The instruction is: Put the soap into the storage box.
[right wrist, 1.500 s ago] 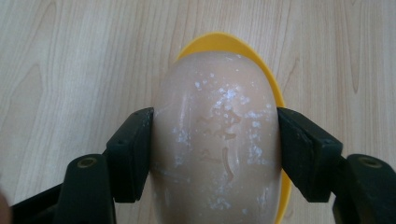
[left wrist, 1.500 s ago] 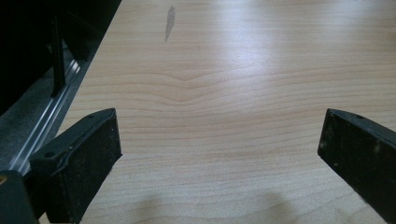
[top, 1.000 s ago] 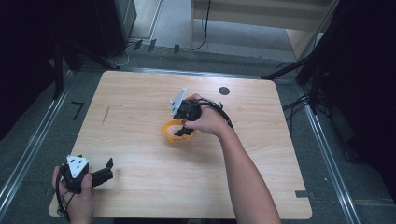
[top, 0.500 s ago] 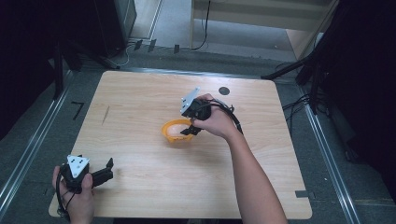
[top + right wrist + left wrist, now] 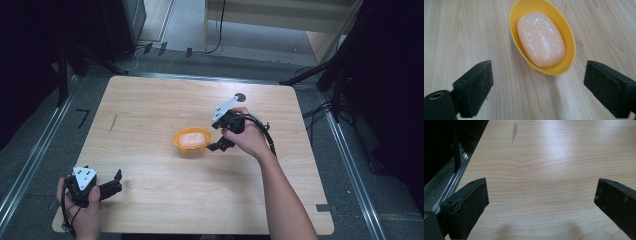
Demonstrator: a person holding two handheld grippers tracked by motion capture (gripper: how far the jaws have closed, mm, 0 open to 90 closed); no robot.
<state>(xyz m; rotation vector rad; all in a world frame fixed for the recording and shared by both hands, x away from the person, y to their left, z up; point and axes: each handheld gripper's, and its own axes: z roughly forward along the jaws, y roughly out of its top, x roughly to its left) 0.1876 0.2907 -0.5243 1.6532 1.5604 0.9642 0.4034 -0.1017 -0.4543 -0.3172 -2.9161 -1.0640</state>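
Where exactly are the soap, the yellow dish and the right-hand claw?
soap (image 5: 540, 38), right gripper view, middle of its top face.
yellow dish (image 5: 570, 41), right gripper view, bare rim beside the soap.
right claw (image 5: 214, 138), high view, between its tips, next to the dish.

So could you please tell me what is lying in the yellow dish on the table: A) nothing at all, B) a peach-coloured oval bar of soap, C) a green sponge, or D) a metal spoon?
B: the right gripper view shows a peach-coloured oval bar of soap lying inside the yellow dish, with the right gripper open just short of it.
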